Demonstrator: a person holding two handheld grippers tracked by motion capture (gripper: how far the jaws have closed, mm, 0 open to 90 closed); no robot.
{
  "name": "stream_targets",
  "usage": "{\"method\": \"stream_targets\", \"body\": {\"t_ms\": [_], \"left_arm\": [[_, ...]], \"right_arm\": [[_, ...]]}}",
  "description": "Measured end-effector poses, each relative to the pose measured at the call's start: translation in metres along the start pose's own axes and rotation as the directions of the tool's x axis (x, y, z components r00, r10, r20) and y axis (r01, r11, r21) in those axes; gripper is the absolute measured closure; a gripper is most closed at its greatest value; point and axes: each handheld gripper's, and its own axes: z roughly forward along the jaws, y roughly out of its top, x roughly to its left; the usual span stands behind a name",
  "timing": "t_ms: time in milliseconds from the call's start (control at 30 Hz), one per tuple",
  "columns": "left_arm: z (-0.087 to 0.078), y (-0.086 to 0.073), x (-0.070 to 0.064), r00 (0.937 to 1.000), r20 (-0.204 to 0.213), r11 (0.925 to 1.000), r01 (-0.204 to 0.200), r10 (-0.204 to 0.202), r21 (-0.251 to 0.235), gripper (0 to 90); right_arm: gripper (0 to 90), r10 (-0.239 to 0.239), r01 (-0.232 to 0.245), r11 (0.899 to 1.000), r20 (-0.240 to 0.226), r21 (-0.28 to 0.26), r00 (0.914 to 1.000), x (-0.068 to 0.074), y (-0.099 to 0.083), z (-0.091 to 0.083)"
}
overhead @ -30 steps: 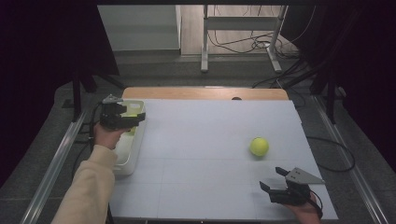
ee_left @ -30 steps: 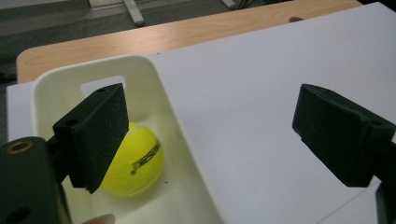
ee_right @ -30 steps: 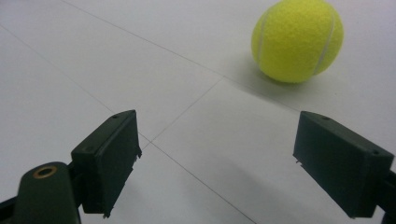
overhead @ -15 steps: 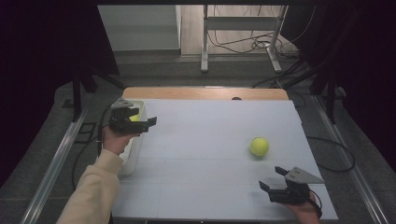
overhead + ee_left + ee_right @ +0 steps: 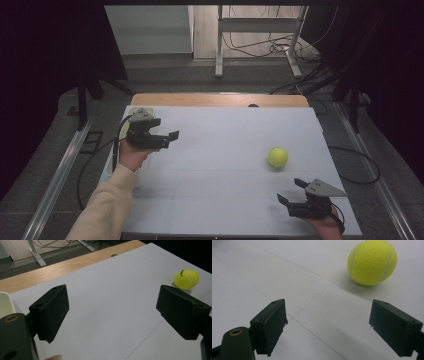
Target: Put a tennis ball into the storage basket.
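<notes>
Two hand-held grippers, left (image 5: 162, 139) at upper left and right (image 5: 291, 192) at lower right, are hovering spread and empty, both facing a tennis ball (image 5: 277, 157) lying on the bench (image 5: 220, 175), likely for pickup.

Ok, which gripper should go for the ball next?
Right, probably. The right gripper sits open just short of the ball, which lies close ahead of its jaws; the left gripper is open too but across the table.

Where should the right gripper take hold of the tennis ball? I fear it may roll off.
Take the tennis ball across its widest middle. It is round and lies loose on the table, so bring the open right gripper from above, a hedged choice.
</notes>
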Motion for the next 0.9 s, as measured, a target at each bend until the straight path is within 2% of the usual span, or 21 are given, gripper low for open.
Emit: {"method": "stream_targets", "body": {"t_ms": [233,333,900], "left_arm": [[0.009,0.002,-0.015,0.9990,0.036,0.9996,-0.026,0.025,0.012,12.1],[0.016,0.003,-0.024,0.9977,0.049,0.9986,-0.049,0.048,0.018,12.1],[0.049,0.009,-0.051,0.9886,0.126,0.9956,-0.087,0.082,0.034,12.3]], "right_arm": [[15.0,-0.004,0.004,1.000,0.001,0.000,1.0000,0.000,0.000,0.000],[15.0,-0.001,0.001,1.000,0.001,0.000,1.0000,0.000,0.000,0.000],[15.0,0.001,-0.001,1.000,-0.001,-0.005,1.0000,0.000,0.000,-0.001]]}}
